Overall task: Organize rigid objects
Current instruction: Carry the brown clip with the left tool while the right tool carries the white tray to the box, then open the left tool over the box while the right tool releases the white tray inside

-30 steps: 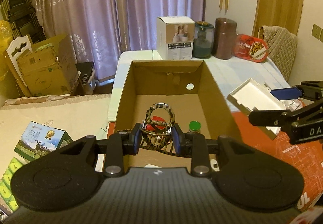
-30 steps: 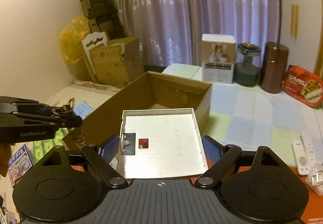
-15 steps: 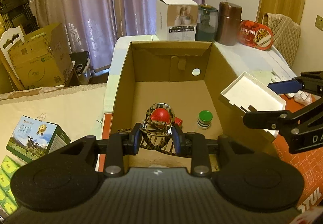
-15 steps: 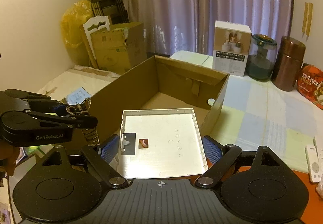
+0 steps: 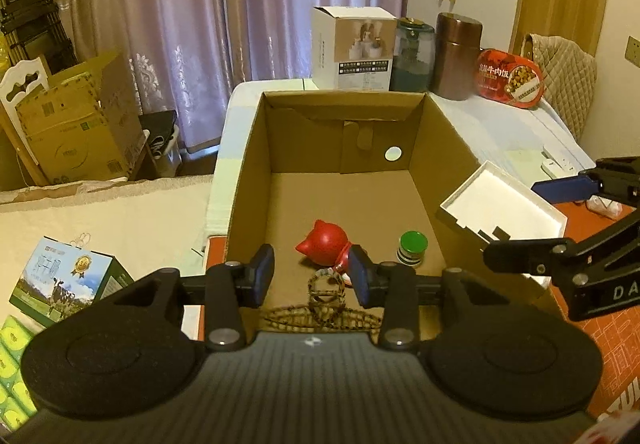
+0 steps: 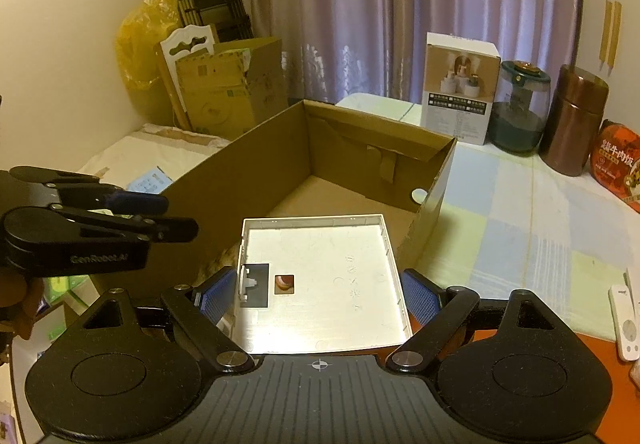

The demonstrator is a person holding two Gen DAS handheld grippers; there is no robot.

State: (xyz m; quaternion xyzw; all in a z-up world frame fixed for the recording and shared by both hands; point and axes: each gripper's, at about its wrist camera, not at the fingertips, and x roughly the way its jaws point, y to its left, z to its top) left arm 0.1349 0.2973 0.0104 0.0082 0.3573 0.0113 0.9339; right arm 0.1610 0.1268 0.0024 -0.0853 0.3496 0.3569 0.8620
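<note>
So the left gripper (image 5: 312, 276) is hanging over the near end of the cardboard box (image 5: 440, 147) with its jaws just been opening, and the leopard-print hair clip (image 5: 325, 290) is sitting loose between them, not pressed by either pad, so it looks like it's being let go into the box. Makes sense to release it low and inside the walls so it's not bouncing out. It's landing right by the red toy (image 5: 324, 246) and the little green-capped jar (image 5: 412, 248), which are already lying on the box floor, so that's clearly the collection spot. Meanwhile the right gripper (image 6: 316, 296) is clamping the white plastic tray (image 6: 320, 276) by its two side walls, jaws spread wide because the tray itself is wide, holding it roughly flat over the right-hand rim of the box, probably waiting its turn so the two grippers aren't crowding each other. My guess is the tray is going in next. The box is sitting on the desk (image 6: 520, 211), with the remote (image 6: 624, 320) and other clutter well off to the side.
</note>
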